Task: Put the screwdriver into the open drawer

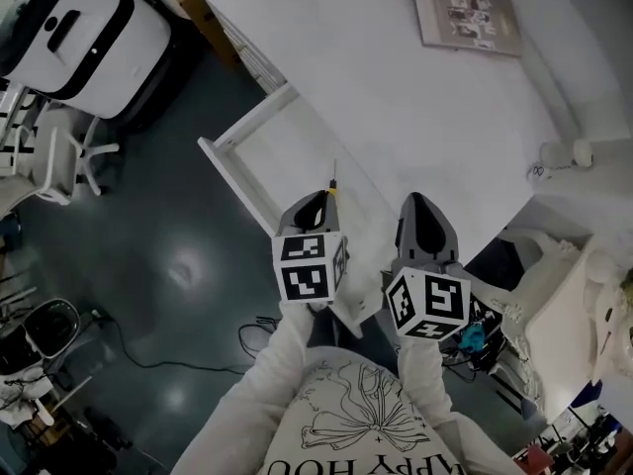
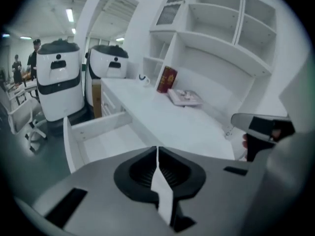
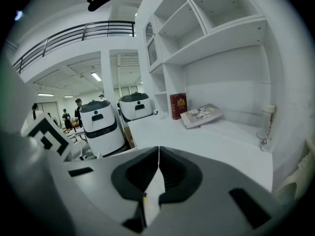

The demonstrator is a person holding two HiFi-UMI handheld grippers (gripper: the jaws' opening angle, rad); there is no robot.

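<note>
The white drawer (image 1: 235, 181) stands pulled out from the desk toward the lower left; in the left gripper view it shows ahead and below (image 2: 98, 123). A thin screwdriver shaft with a yellow and black part (image 1: 333, 182) shows over the drawer's inside, just past the tip of my left gripper (image 1: 318, 198), which hides the rest of it. The left gripper (image 2: 157, 151) is shut with nothing between its jaws. Beside it, over the desk edge, my right gripper (image 1: 420, 201) is also shut and empty (image 3: 158, 151).
A magazine (image 1: 465, 18) lies at the back of the white desk (image 1: 396, 97), a red book (image 2: 166, 79) stands by the shelves, a small bottle (image 1: 569, 153) at the right. White machines (image 1: 89, 28), a chair (image 1: 69, 156) and floor cables (image 1: 148, 354) are left.
</note>
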